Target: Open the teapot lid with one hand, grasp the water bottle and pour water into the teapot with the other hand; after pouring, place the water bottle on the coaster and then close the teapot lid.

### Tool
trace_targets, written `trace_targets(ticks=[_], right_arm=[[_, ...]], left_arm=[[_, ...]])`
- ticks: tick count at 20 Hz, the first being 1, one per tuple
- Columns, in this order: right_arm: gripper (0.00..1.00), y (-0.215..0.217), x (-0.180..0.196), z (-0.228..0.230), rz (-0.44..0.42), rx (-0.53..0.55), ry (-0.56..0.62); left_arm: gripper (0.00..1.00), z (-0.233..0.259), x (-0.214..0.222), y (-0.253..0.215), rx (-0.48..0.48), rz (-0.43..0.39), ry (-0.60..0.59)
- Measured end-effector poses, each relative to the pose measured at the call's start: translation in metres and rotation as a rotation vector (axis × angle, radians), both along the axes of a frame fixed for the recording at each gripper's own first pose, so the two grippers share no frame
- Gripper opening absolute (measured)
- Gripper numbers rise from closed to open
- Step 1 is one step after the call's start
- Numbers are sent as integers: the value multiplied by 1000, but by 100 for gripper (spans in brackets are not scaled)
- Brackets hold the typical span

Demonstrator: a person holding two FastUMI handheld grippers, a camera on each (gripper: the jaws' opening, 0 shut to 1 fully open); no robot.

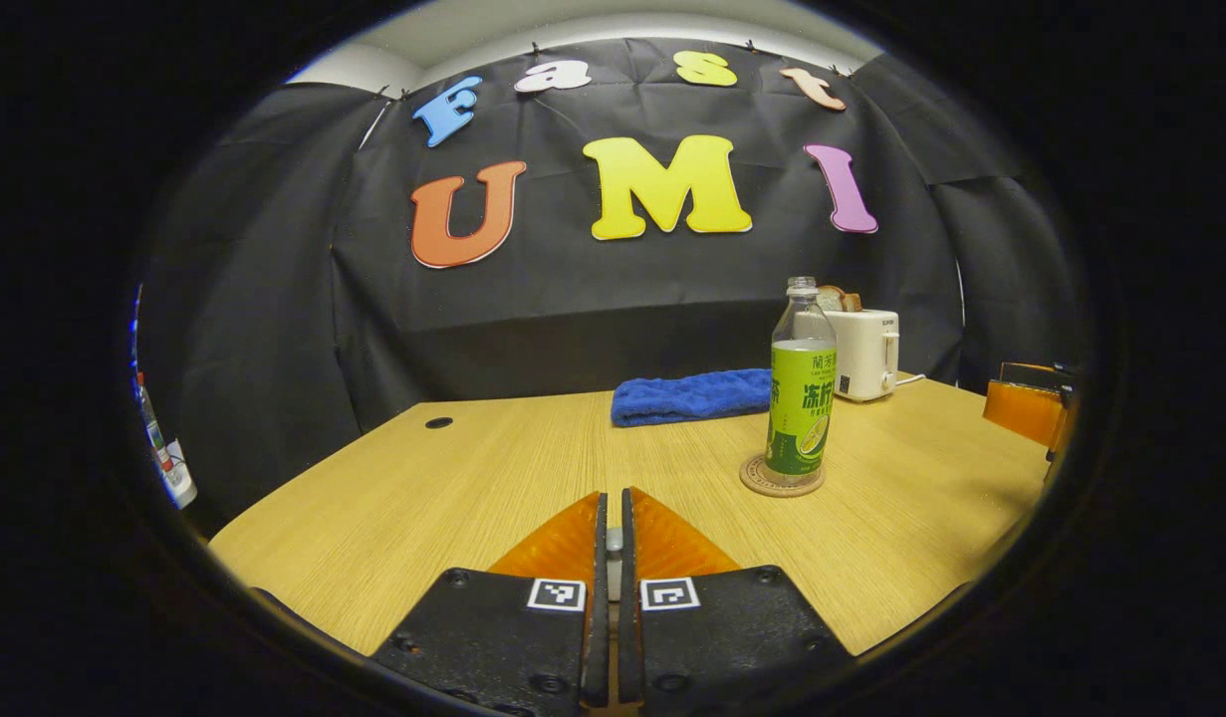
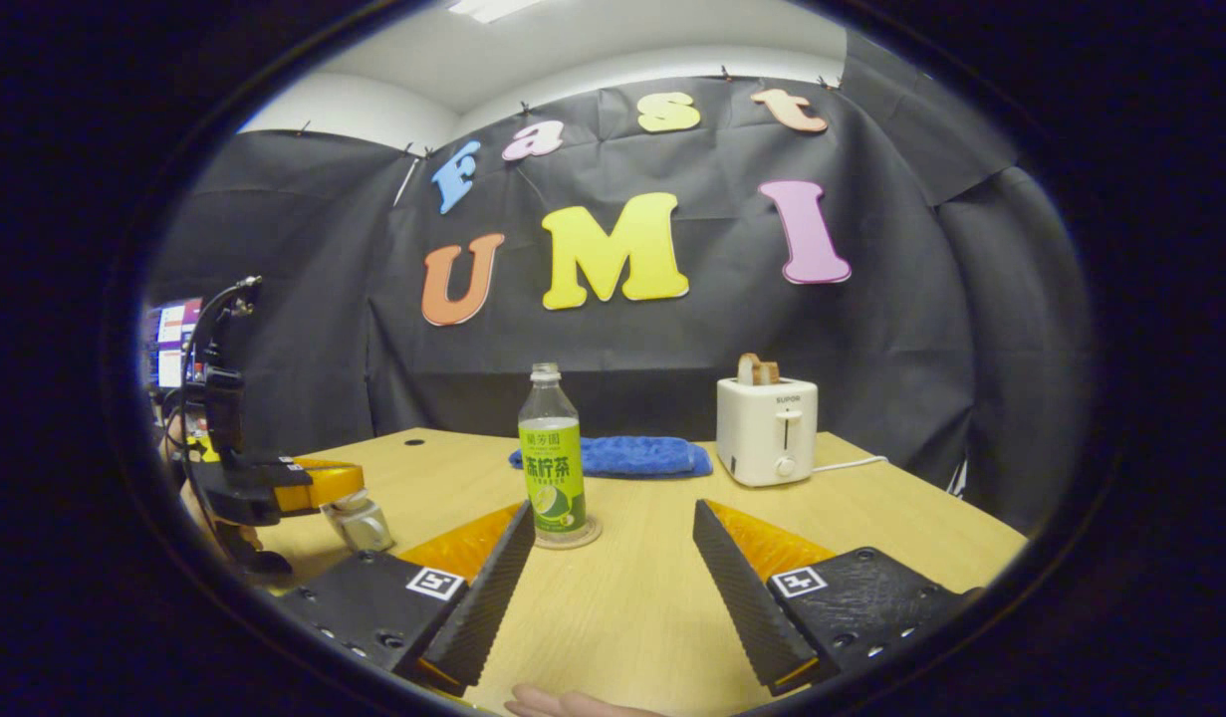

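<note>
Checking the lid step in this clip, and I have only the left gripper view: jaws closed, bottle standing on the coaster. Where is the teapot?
Observer: In the right gripper view a clear glass vessel, likely the teapot, sits on the table right at the tip of the left gripper. I cannot tell whether the jaws grip its lid.
Reviewer: And the other jaws?
Observer: The right gripper is open, jaws spread wide, pointing toward the water bottle but well apart from it.
Reviewer: Any hand in shot?
Observer: The edge of a hand shows at the bottom of the right gripper view, below the jaws.
</note>
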State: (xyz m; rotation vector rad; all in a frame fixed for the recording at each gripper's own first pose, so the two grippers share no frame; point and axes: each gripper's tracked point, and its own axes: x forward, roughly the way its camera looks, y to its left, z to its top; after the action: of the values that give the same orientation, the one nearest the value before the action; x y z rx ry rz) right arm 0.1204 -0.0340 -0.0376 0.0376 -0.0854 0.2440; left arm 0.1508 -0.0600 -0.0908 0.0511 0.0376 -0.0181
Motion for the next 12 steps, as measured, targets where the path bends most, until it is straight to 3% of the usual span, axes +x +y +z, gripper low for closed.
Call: trace_targets(ticks=[6,7,8,11,12], right_arm=[[92,-15,-1,-7,-29,19,27],[96,-16,-2,-7,-31,19,29],[96,-17,-5,-9,-33,16,31],[100,-25,-13,-10,-72,-19,27],[96,-27,-17,-10,-90,-34,23]], left_arm=[[10,-16,-8,0,3,15,46],[15,-16,-7,-4,-7,10,48],[25,-16,-8,-9,-18,7,54],[100,-13,-15,0,25,90,51],[100,-5,-20,2,31,106,29]])
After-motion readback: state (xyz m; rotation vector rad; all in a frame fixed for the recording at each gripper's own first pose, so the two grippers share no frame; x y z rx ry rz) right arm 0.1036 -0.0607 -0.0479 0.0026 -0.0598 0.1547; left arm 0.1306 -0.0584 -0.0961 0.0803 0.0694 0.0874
